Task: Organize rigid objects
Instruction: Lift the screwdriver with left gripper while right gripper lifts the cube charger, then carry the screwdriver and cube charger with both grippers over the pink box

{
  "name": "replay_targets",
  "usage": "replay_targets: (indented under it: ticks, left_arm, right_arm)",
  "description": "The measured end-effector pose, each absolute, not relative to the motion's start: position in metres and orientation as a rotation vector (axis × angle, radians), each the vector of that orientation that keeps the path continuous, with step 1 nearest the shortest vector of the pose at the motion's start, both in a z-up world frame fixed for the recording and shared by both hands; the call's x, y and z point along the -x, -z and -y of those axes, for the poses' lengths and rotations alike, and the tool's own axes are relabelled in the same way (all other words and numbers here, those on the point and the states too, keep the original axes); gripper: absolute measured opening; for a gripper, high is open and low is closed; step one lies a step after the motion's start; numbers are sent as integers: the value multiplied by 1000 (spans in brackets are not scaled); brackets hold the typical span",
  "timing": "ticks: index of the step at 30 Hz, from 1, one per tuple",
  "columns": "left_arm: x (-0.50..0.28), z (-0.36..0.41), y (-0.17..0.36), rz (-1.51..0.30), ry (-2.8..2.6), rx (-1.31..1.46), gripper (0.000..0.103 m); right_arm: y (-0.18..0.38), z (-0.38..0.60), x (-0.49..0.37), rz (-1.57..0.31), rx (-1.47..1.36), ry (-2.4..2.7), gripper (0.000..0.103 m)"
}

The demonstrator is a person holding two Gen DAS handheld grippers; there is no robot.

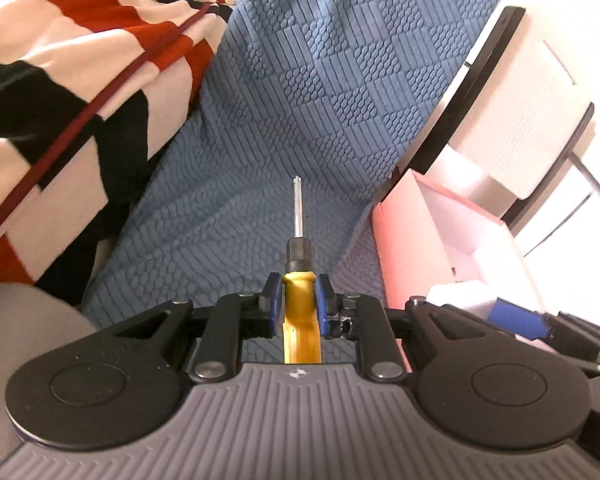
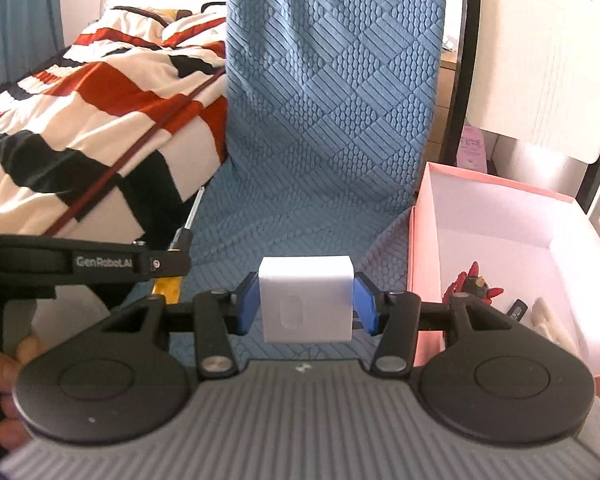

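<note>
A yellow-handled screwdriver (image 1: 302, 304) sits clamped in my left gripper (image 1: 299, 286), its metal shaft pointing forward over the blue mat (image 1: 300, 100). My right gripper (image 2: 306, 294) is shut on a white cube-shaped block (image 2: 306, 304), held above the same blue mat (image 2: 332, 120). In the right wrist view the left gripper (image 2: 176, 256) shows at the left with the screwdriver (image 2: 190, 216) in it. A pink open box (image 2: 424, 240) stands to the right and holds a red-and-black small object (image 2: 474, 280) and other small items. The same pink box (image 1: 396, 240) lies at the right of the left wrist view.
A red, white and black striped bedcover (image 2: 80, 112) lies to the left. A white chair with a black frame (image 2: 540, 60) stands behind the box. A hand (image 2: 4, 380) shows at the lower left of the right wrist view.
</note>
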State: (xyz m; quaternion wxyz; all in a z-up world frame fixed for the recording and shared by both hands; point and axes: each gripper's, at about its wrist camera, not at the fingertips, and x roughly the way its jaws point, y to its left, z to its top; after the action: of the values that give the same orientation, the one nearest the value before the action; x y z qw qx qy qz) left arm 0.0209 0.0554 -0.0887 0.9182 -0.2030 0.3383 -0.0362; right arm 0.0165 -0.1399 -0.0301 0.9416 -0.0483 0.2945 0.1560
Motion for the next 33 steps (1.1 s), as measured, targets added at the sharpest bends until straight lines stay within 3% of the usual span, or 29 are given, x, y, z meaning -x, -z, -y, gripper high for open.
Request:
replay_targets:
  ticks: [17, 33]
  left_arm:
    - [0, -33, 51, -626, 142, 409, 21]
    - [-20, 68, 38, -615, 344, 345, 21]
  right_arm:
    - [6, 167, 16, -544, 63, -268, 53]
    - [-6, 244, 31, -496, -3, -95, 53]
